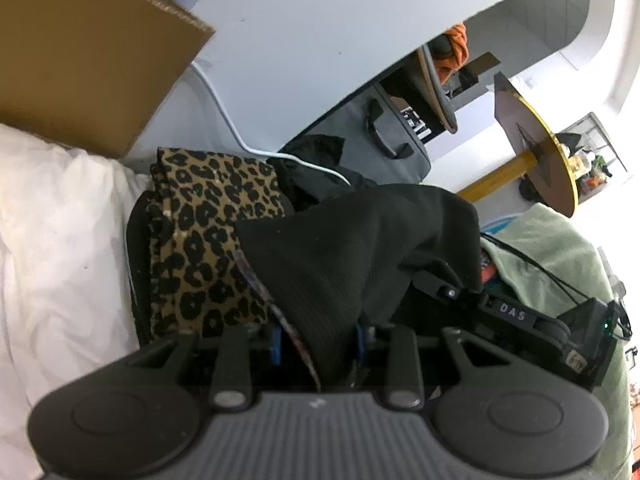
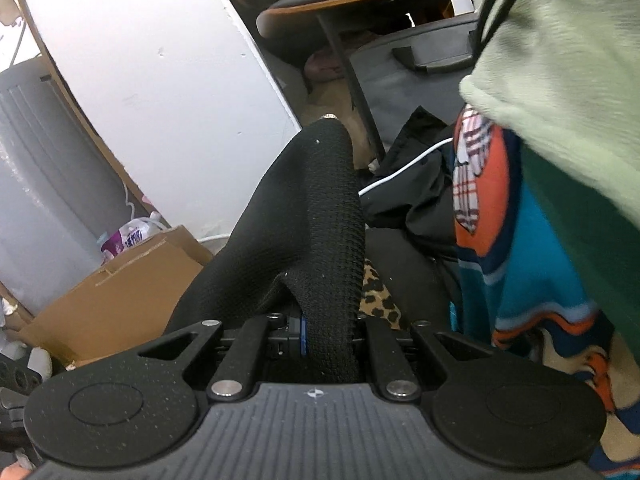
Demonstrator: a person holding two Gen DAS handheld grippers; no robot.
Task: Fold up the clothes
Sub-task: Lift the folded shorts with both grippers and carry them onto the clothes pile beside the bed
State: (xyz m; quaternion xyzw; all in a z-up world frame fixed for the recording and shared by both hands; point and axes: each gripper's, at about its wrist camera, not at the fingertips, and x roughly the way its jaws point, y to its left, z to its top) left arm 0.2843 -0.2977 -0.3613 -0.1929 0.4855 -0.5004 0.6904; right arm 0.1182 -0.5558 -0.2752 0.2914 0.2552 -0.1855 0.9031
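A black ribbed garment (image 1: pixel 352 248) is bunched between the blue pads of my left gripper (image 1: pixel 318 344), which is shut on a thick fold of it. The cloth drapes rightward over my other gripper's body. In the right wrist view the same black garment (image 2: pixel 304 224) rises as a taut band from my right gripper (image 2: pixel 326 336), shut on its edge. A folded leopard-print garment (image 1: pixel 208 236) lies just beyond and left of the black one, on a dark surface; a corner of the leopard-print garment (image 2: pixel 378 300) shows under the black cloth.
A white pillow or duvet (image 1: pixel 56 232) fills the left. A cardboard box (image 1: pixel 88 52) stands behind it, by a white panel (image 1: pixel 304 32). A white cable (image 1: pixel 304 160) crosses dark clothes. A pale green sleeve (image 2: pixel 560 80) and colourful knitwear (image 2: pixel 516 240) crowd the right.
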